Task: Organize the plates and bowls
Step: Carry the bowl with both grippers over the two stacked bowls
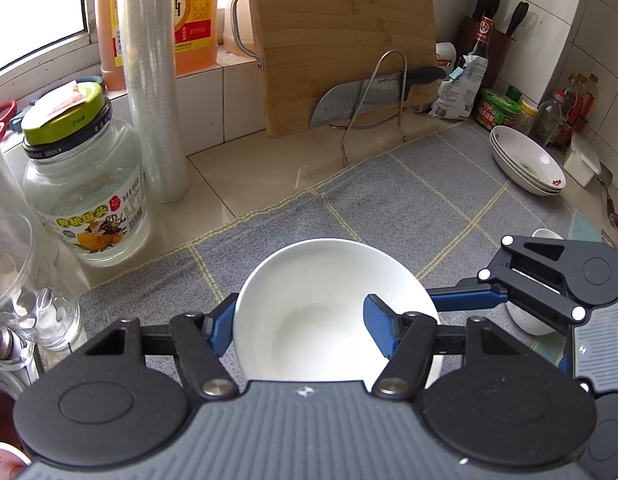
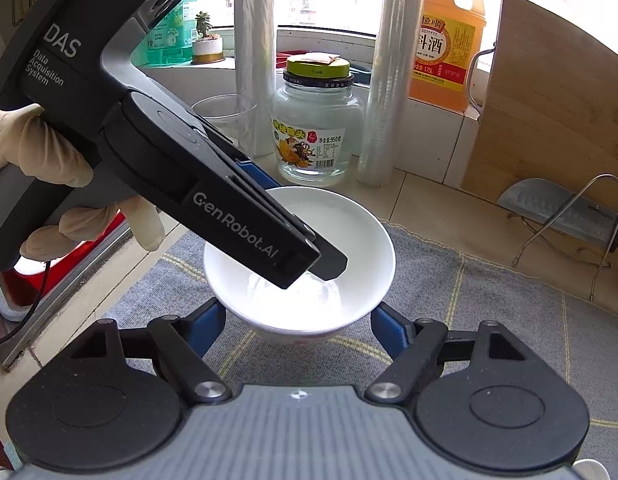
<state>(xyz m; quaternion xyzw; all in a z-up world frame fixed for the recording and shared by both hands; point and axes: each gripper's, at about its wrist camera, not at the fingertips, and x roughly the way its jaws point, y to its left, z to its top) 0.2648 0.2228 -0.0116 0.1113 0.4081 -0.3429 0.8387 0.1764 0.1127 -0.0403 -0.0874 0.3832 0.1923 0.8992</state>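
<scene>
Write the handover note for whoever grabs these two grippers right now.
Left gripper: shut on the white bowl, one finger inside the rim, one outside.
Right gripper: shut on the same bowl, fingers either side, low down.
Bowl: over the grey checked mat, seemingly just off it.
Stacked deep plates: at the mat's far right.
Small white dish: partly hidden behind the right gripper.
Done: bowl gripped.
Left: probably set the bowl with its kind, then sort the rest.

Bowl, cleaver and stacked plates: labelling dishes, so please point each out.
Bowl (image 1: 309,312), left wrist view, inner wall.
Cleaver (image 1: 349,100), left wrist view, blade.
Stacked plates (image 1: 525,160), left wrist view, top plate's inside.
</scene>
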